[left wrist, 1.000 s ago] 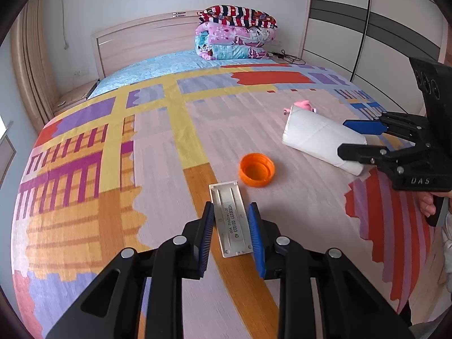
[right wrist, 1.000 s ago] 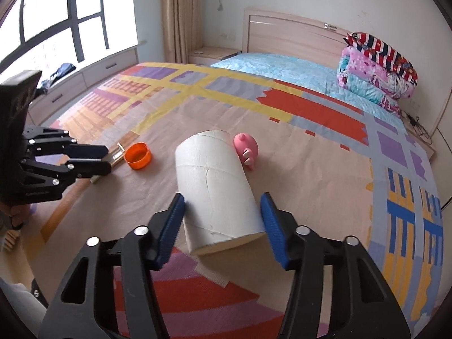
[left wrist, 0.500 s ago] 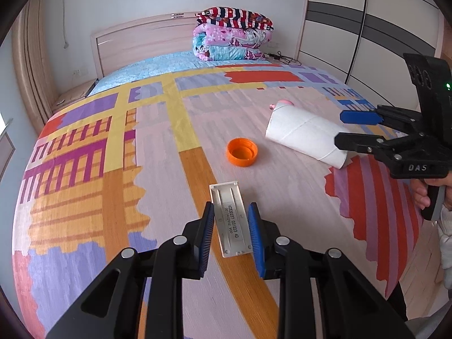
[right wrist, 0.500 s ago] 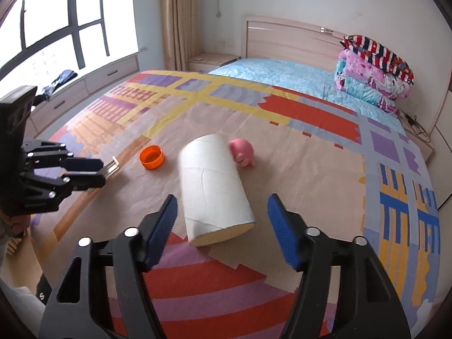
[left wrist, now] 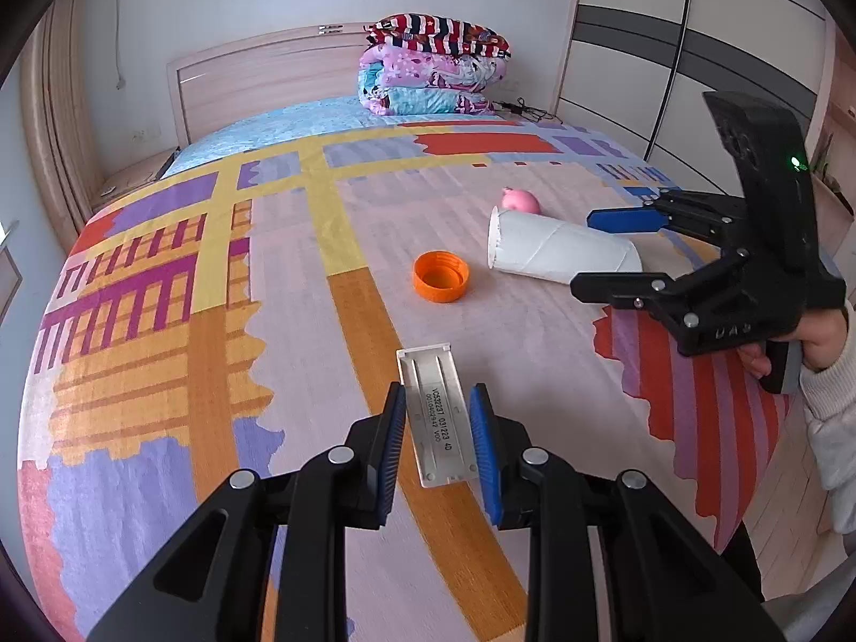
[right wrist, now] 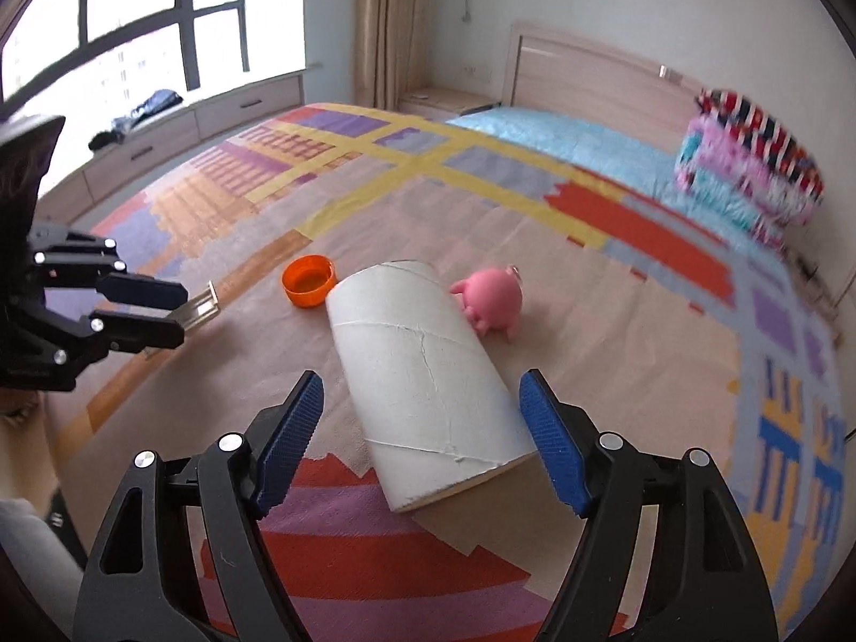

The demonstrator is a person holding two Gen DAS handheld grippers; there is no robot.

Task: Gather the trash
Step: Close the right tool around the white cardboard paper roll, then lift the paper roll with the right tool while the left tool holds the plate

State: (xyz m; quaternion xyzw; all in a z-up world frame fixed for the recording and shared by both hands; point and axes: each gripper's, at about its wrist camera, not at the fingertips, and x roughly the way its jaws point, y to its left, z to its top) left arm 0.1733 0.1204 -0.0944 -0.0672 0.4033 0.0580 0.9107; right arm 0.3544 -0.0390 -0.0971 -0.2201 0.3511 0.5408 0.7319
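Note:
My left gripper (left wrist: pixel 436 444) is shut on a flat white plastic cover (left wrist: pixel 434 417) with printed numbers, held above the bed. It also shows in the right wrist view (right wrist: pixel 142 310) with the cover (right wrist: pixel 198 305). A white paper roll (left wrist: pixel 562 251) lies on its side on the bedspread. My right gripper (right wrist: pixel 422 438) is open, its fingers on either side of the roll's near end (right wrist: pixel 422 374), apart from it. An orange cap (left wrist: pixel 440 276) lies open side up left of the roll (right wrist: pixel 309 281).
A pink pig toy (right wrist: pixel 492 299) lies just beyond the roll. Folded quilts (left wrist: pixel 433 72) are stacked at the headboard. A wardrobe (left wrist: pixel 695 53) stands right of the bed; a window bench (right wrist: pixel 160 128) lies on the other side.
My right gripper has opened wider and drawn back from the roll, which lies on the bed. My left gripper has lifted and pulled back with the white cover.

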